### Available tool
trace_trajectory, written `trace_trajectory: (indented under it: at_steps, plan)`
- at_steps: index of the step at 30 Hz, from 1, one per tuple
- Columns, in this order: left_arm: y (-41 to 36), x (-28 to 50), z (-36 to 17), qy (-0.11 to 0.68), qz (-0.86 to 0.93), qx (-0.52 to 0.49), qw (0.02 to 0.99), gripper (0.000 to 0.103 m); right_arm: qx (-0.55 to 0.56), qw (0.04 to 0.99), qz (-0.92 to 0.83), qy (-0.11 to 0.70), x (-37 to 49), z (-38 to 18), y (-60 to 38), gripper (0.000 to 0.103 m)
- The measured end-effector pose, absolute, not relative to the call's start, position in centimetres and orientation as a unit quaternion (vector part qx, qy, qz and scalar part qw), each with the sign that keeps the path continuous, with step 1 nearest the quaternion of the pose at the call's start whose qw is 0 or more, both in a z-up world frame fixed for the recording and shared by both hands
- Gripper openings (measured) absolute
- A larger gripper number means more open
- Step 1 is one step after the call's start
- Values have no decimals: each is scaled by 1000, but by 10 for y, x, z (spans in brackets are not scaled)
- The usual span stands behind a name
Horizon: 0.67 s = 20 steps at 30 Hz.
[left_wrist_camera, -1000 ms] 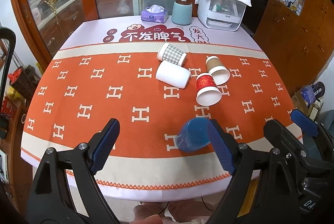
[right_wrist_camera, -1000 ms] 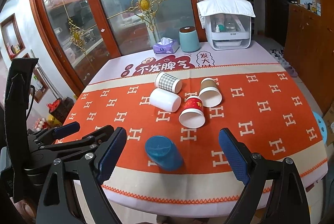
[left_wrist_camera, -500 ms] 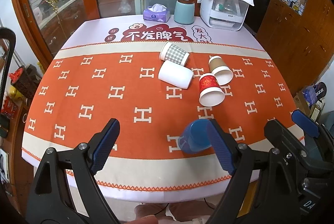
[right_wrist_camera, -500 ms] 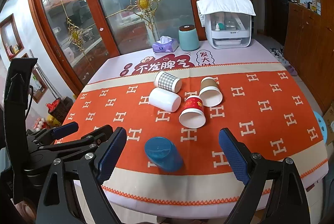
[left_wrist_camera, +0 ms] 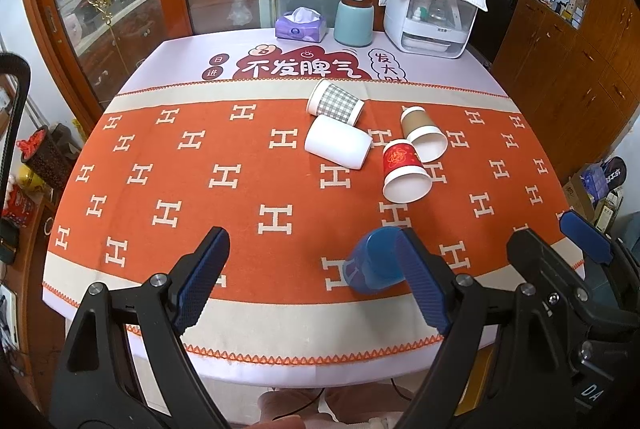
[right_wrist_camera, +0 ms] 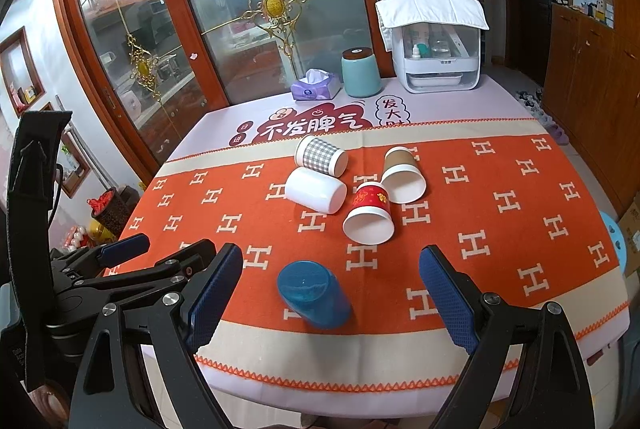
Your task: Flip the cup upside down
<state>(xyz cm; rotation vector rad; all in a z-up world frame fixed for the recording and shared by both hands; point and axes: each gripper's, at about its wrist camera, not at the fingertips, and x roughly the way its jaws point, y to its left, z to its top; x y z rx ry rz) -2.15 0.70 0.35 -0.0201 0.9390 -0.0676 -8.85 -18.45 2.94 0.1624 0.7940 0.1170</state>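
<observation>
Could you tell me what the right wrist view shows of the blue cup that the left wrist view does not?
Only the right wrist view shows the blue cup whole, mouth down, flat base up, between the open right gripper fingers. Only the left wrist view has the left gripper finger covering the cup's right side. Both show four paper cups lying on their sides beyond it: checked cup, white cup, red cup, brown cup.

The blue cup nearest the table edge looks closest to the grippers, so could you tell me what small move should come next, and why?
Probably ease the right gripper forward and down so its open jaws straddle the blue cup. That cup stands nearest, already between the fingers in the right wrist view, while the left gripper has it off beside its right finger. Neither gripper holds anything.
</observation>
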Motion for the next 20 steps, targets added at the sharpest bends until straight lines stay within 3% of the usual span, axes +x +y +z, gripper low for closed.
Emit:
trace_trajectory:
  at_steps: [20]
  plan:
    - [15,-23,-1,460,-28,-9,888,83,84,913,60,394,-90,18,-182,91]
